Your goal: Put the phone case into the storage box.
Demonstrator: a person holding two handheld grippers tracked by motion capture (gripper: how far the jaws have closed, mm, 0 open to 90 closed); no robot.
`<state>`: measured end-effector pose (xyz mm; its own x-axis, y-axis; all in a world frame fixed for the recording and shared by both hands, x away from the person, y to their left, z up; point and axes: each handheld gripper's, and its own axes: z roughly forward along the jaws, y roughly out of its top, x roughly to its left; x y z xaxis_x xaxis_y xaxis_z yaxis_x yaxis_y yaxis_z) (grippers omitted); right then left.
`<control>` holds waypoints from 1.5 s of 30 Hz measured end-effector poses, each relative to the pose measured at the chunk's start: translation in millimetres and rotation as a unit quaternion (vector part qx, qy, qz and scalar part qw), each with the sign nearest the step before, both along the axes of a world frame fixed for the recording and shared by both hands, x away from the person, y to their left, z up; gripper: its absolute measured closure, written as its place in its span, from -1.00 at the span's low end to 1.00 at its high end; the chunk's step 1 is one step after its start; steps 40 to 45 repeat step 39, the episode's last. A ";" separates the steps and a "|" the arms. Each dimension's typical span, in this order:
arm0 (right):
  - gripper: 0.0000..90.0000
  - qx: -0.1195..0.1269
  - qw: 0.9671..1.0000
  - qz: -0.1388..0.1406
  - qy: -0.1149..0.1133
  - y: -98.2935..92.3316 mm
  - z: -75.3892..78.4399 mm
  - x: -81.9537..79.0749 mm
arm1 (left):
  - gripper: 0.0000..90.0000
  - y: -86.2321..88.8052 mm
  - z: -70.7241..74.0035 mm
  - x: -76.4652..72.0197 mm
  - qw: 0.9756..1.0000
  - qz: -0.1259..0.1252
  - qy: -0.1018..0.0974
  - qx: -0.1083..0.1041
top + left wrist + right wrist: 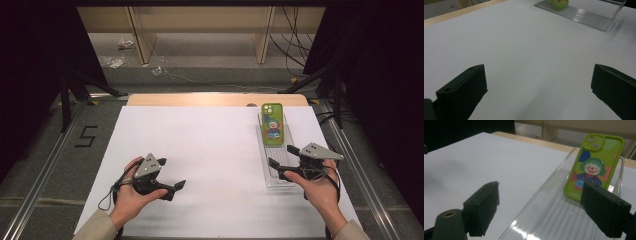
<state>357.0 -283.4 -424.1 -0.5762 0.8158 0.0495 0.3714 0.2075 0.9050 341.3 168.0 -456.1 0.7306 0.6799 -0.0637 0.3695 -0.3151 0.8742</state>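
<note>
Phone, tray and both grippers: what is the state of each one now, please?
Phone: in green clown case, leaning back-side out against the tray's far wall.
Clear tray: open on top, holding the phone.
Left gripper: open, over bare white table.
Right gripper: open, nothing held, at the tray's near end.

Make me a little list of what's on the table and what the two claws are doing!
table: white sheet on top
tray: clear plastic, on the right side
phone: green clown case, leaning up against the tray's far end
left claw: open, nothing in it, low over the sheet
right claw: open, nothing in it, over the tray's near end, pointing at the phone
</note>
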 end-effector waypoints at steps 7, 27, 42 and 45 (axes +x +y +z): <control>-0.63 0.001 1.000 0.001 -0.002 -1.4 -1.9 -2.5 | -1.00 0.1 0.0 0.0 1.000 0.000 0.000 0.000; -0.63 0.005 1.000 -0.001 -0.004 -3.1 -4.8 -6.0 | -1.00 0.1 0.0 0.0 1.000 0.000 0.000 0.000; -0.63 0.008 1.000 -0.003 -0.008 -3.8 -3.3 -6.3 | -1.00 0.1 -0.1 0.5 1.000 -0.001 0.000 0.000; -0.63 0.008 1.000 -0.003 -0.008 -3.8 -3.3 -6.3 | -1.00 0.1 -0.1 0.5 1.000 -0.001 0.000 0.000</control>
